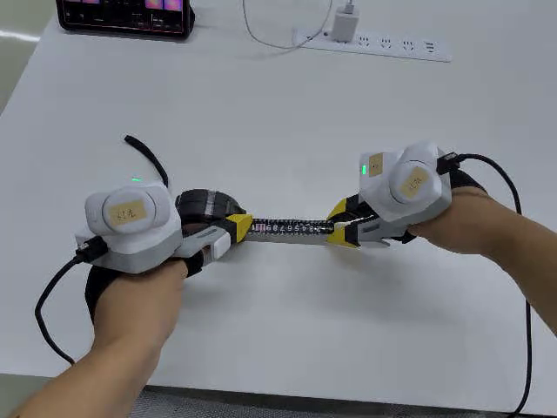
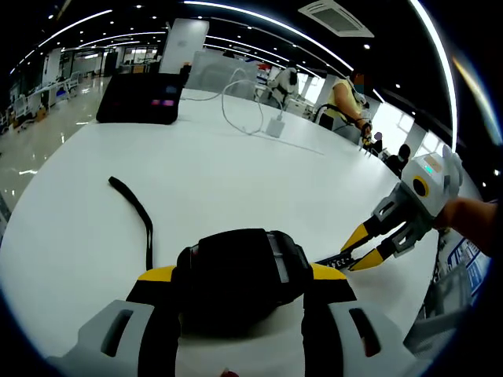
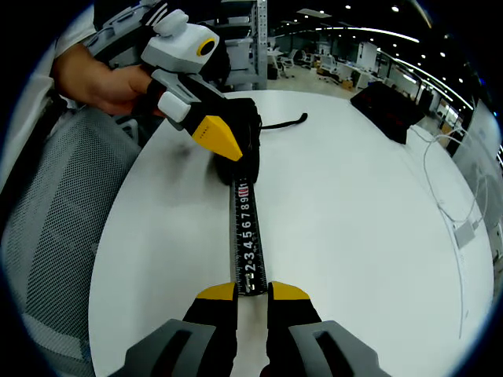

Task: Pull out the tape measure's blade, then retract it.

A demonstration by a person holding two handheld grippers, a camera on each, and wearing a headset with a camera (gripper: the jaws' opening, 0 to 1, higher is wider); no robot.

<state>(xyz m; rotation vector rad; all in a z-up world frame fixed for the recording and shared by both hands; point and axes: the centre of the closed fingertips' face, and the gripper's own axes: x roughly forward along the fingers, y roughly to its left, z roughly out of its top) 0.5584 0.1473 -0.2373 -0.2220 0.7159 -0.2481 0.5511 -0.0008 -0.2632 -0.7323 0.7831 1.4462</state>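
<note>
Two grippers meet over one white table (image 1: 261, 113), and between them is one tape measure, near the table's front edge; its black case (image 1: 207, 206) sits on the left, with one blade (image 1: 291, 228) drawn out of it to the right. The left gripper (image 1: 228, 233) is clamped on the case; in the left gripper view its two yellow-tipped jaws press against the case's two sides. The right gripper (image 1: 335, 226) is pinched on the blade's free end; in the right gripper view its two yellow tips stand close together with the blade running out between them, the digits 2 to 9 readable along it. The blade spans straight from one gripper to the other; whether it touches the table I cannot tell. One black strap (image 1: 148, 157) trails from the case and lies curved on the table behind the left gripper. Two hands hold the grippers, one each; one dark cable runs back from each gripper. At the table's far edge are one dark tablet (image 1: 126, 16) on the left and one white power strip (image 1: 392, 43) on the right, well apart from the tape measure; one white charger (image 1: 345, 24) is plugged into the strip, and one thin white cable (image 1: 261, 35) loops beside it. One grey mesh chair (image 3: 55, 236) shows in the right gripper view, beside the table.
</note>
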